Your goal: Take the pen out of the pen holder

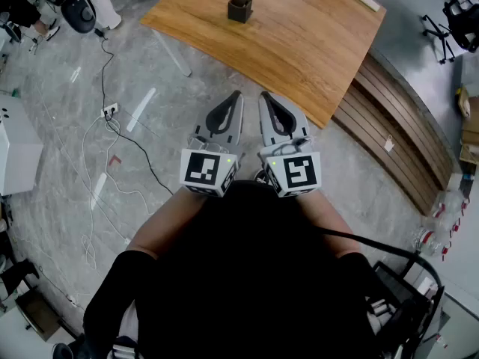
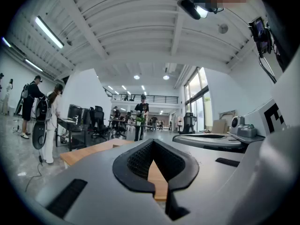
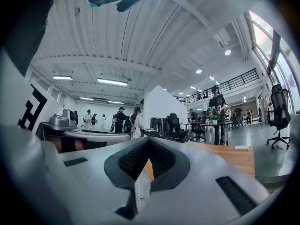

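Both tools sit tucked in close to the person's body, side by side. The left gripper (image 1: 236,96) has its jaws pressed together on nothing, and the right gripper (image 1: 263,97) is the same, tips meeting with only air in the gap behind them. The pen holder (image 1: 240,6) stands upright on the wooden table (image 1: 299,58) ahead, well apart from both. A dark piece rises from it that I take for the pen, though it is too small to be sure. What worries me is the approach. Jaws that arrive closed would likely knock the holder over or shove it along the tabletop rather than take the pen. The power strip (image 1: 110,111) and cables (image 1: 106,66) on the floor beside the table could also catch a foot.
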`<action>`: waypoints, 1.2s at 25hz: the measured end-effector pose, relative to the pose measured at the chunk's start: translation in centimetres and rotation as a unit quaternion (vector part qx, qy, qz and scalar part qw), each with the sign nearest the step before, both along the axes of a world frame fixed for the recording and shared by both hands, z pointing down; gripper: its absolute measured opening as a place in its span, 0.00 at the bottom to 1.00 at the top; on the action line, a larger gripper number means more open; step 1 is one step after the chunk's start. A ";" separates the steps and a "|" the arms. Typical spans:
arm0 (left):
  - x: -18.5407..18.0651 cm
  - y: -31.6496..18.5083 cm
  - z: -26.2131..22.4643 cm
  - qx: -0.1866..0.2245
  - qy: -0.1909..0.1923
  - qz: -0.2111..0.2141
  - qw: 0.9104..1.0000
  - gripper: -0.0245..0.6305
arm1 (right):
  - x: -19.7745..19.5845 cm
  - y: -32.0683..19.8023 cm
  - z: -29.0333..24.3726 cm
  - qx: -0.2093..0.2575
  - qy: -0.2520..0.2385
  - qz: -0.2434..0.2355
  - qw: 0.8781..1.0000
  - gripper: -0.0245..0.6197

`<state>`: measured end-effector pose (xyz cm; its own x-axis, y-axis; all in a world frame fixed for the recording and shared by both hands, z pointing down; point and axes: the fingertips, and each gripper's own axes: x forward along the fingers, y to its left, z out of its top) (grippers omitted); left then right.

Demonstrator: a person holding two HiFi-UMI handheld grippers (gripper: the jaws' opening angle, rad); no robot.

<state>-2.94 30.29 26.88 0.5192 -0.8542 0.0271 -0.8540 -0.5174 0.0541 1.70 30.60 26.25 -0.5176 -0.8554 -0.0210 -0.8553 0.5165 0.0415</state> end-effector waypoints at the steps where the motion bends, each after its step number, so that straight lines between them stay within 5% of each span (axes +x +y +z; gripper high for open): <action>1: 0.0 -0.2 0.0 0.000 0.000 0.000 1.000 0.04 | 0.0 -0.3 0.0 -0.003 -0.002 0.002 1.000 0.06; 30: 6.0 -6.6 2.7 -0.023 -0.002 -0.045 0.999 0.04 | 7.5 -7.0 2.5 -0.031 -0.026 -0.016 0.999 0.06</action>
